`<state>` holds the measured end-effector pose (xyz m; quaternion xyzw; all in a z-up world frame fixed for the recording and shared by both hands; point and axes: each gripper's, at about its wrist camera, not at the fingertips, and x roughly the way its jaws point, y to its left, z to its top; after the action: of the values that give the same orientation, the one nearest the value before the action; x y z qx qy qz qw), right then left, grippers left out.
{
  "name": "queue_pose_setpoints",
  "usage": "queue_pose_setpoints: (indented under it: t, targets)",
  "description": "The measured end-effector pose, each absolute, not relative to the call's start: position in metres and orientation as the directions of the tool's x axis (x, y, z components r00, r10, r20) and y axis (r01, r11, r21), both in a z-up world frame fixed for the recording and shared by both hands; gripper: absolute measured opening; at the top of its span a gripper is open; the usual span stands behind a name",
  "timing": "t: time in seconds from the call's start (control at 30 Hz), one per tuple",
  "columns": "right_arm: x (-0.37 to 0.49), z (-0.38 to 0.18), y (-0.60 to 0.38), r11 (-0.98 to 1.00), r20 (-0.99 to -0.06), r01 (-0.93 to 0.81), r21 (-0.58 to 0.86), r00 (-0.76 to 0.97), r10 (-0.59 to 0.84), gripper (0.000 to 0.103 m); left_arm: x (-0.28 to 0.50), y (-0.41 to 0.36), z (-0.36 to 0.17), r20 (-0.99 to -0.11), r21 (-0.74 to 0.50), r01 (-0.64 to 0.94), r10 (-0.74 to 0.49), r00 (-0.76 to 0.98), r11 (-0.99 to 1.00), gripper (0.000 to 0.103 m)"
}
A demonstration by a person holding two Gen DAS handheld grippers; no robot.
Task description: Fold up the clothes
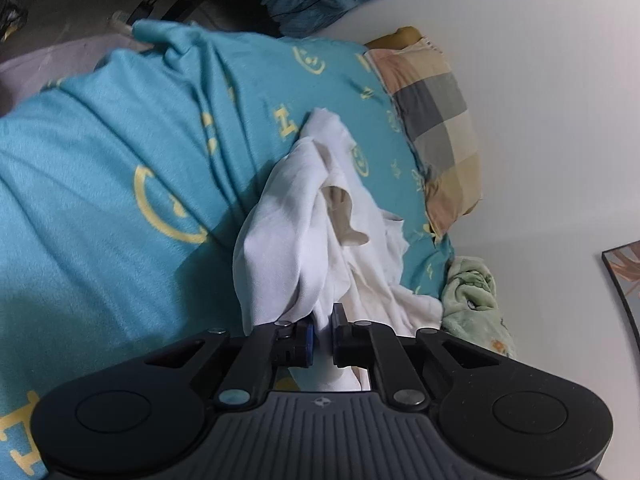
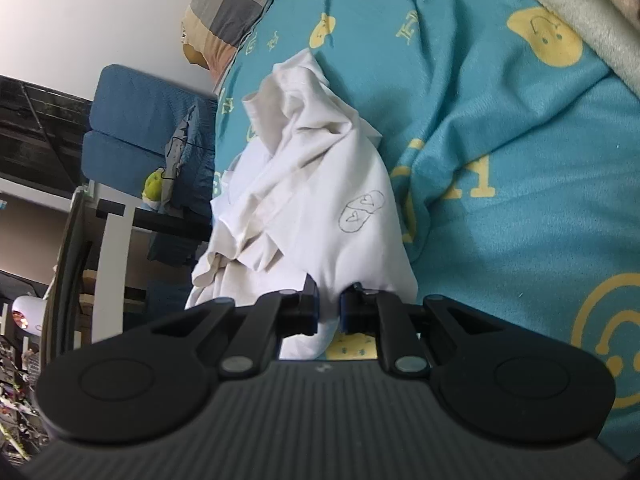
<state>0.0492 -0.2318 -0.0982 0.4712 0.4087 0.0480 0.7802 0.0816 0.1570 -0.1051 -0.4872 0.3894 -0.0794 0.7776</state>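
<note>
Both tongs [image 1: 323,334] [image 2: 329,308] clamp white shirt [image 1: 288,216]; only R view shows its doodle [image 2: 362,211].

Both grippers are matte black: the left gripper [image 1: 323,334] and right gripper [image 2: 329,312] carry blue-edged pads, silver pivot screws at 10 and 2 o'clock, round side discs, and a ribbed grey base (small emblem centred).

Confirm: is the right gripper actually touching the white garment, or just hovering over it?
Touching. The right wrist view shows the right gripper shut on a fold of the white garment, with cloth pinched between both blue pads above the teal bedsheet.
</note>
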Motion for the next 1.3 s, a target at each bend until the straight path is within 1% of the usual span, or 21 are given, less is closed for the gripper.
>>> queue_pose_setpoints:
  t: [0.17,0.37,0.6,0.7,0.77,0.9,1.07,1.3]
  targets:
    - [0.040,-0.054,-0.226,0.608,-0.565,0.234,0.759,0.700,0.437,0.011,0.070,0.159,-0.074,-0.484,-0.844,-0.221,-0.517,0.706,0.489,0.007]
    - [-0.001,-0.022,-0.233,0.608,-0.551,0.231,0.760,0.725,0.413,0.010,0.021,0.163,-0.043,-0.466,-0.857,-0.197,-0.555,0.689,0.475,0.007]
    - [-0.085,-0.017,-0.239,0.554,-0.539,0.270,0.788,0.736,0.409,0.010,-0.062,0.169,-0.024,-0.457,-0.871,-0.195,-0.596,0.661,0.452,0.007]
    - [-0.113,-0.020,-0.242,0.522,-0.534,0.290,0.802,0.740,0.410,0.010,-0.081,0.168,-0.022,-0.457,-0.870,-0.190,-0.600,0.657,0.455,0.007]
    - [-0.116,-0.020,-0.244,0.503,-0.528,0.298,0.811,0.742,0.412,0.010,-0.083,0.167,-0.018,-0.458,-0.869,-0.194,-0.594,0.661,0.455,0.007]
    - [-0.096,-0.009,-0.247,0.499,-0.519,0.301,0.813,0.763,0.385,0.011,-0.063,0.159,-0.012,-0.451,-0.877,-0.217,-0.581,0.677,0.428,0.007]
    - [-0.033,0.003,-0.249,0.492,-0.515,0.314,0.812,0.783,0.350,0.011,-0.007,0.150,-0.010,-0.451,-0.886,-0.276,-0.554,0.700,0.372,0.008]
    - [0.074,-0.023,-0.245,0.501,-0.565,0.370,0.782,0.761,0.320,0.011,0.101,0.145,-0.041,-0.508,-0.859,-0.352,-0.530,0.679,0.371,0.008]
